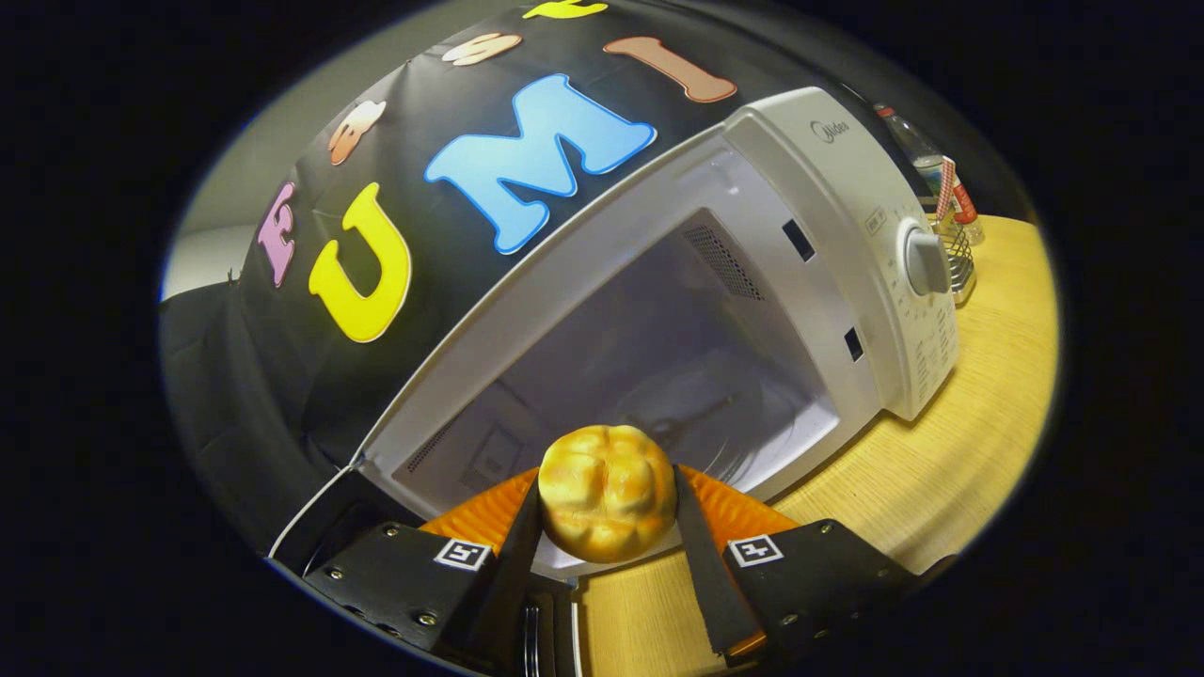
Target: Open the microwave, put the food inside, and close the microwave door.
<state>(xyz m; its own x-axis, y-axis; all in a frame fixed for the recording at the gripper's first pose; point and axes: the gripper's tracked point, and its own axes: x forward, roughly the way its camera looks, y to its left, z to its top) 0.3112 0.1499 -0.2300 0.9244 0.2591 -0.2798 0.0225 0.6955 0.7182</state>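
Worktop [941, 470] is carrying a white microwave [847, 216], door swung open at the left, cavity [658, 357] facing the tool and sitting bare. Control panel with a round dial [926, 261] is sitting on the microwave's right side. Far right, a plastic bottle [917, 150] is standing beside a wire rack [959, 259]. Tool [607, 508] is gripping a golden bread bun [608, 491], both fingers pressing its sides, just near of the cavity opening.

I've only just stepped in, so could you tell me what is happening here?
The hand-held gripper has its jaws shut on a golden bread roll and is carrying it towards the white microwave, whose cavity stands open just ahead. The roll is not yet inside. The microwave sits on a wooden table.
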